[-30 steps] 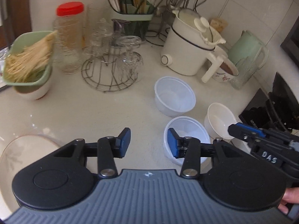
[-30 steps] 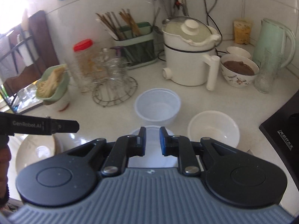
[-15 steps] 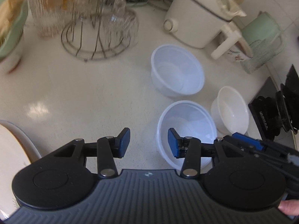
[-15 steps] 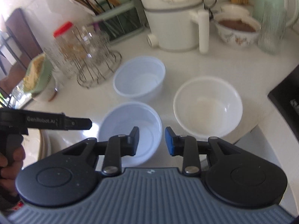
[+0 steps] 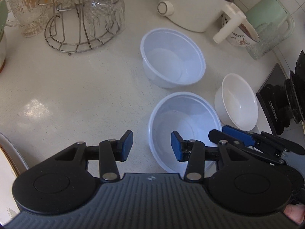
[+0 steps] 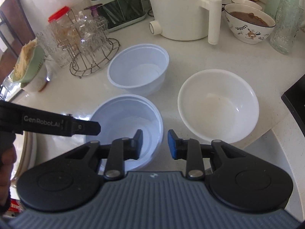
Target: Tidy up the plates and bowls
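On the pale countertop [image 5: 57, 95] stand 3 empty bowls close together: a far translucent plastic bowl [image 5: 172, 59], a near translucent plastic bowl [image 5: 183, 127] and, to its right, a white ceramic bowl [image 6: 218, 105]. The left gripper [image 5: 151, 146] is open, straddling the near plastic bowl's left rim without touching it. The right gripper [image 6: 154, 143] is parted too, its jaws having just been narrowing, with that bowl's right rim between them but not pinched. A wire glass rack [image 5: 80, 30] and a white electric pot [image 6: 181, 11] stand farther back.
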A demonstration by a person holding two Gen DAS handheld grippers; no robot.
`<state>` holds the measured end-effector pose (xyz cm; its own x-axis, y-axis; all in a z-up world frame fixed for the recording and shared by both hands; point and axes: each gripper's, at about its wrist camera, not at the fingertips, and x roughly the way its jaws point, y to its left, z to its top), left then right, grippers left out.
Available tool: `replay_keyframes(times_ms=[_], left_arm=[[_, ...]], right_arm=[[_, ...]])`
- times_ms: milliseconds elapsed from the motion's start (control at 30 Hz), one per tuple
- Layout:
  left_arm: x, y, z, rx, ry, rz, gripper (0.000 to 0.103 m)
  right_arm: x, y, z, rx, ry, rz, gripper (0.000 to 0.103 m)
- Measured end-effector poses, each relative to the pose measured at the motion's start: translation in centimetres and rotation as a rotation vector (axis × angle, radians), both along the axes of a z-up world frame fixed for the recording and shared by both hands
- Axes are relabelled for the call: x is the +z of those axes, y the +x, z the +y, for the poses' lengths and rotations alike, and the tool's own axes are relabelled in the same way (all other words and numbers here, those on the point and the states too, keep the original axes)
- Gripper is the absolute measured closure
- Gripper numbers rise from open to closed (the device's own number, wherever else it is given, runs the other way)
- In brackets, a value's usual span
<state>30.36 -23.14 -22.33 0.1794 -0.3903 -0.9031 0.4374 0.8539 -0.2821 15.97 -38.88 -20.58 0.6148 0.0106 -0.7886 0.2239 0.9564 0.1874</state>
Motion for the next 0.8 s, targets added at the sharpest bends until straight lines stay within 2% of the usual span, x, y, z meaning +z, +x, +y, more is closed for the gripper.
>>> replay_keyframes(times_ms=[100, 233, 333, 600, 800], left_arm=[[-0.1, -0.1, -0.4, -0.007, 0.02, 0.005, 0.054], [-0.6, -0.4, -0.7, 0.007, 0.006, 0.04, 0.058], [-0.9, -0.5, -0.7, 0.023, -0.014, 0.07, 0.058], [0.2, -0.1, 0.0, 0.041, -0.005, 0.042, 0.058], [1.5, 0.3, 2.2, 0.094, -0.014, 0.017, 0.058]], right_arm=[[-0.5, 0.1, -0.3, -0.007, 0.017, 0.013, 0.08], [-1.0, 0.2, -0.6, -0.001, 0.03, 0.023, 0.088], [-1.3, 0.5, -0.5, 0.009, 0.034, 0.027, 0.089], [-0.8, 0.9, -0.1, 0.035, 0.057, 0.014, 0.088], [0.0, 1.7, 0.9, 0.09, 0.085, -0.01, 0.088]])
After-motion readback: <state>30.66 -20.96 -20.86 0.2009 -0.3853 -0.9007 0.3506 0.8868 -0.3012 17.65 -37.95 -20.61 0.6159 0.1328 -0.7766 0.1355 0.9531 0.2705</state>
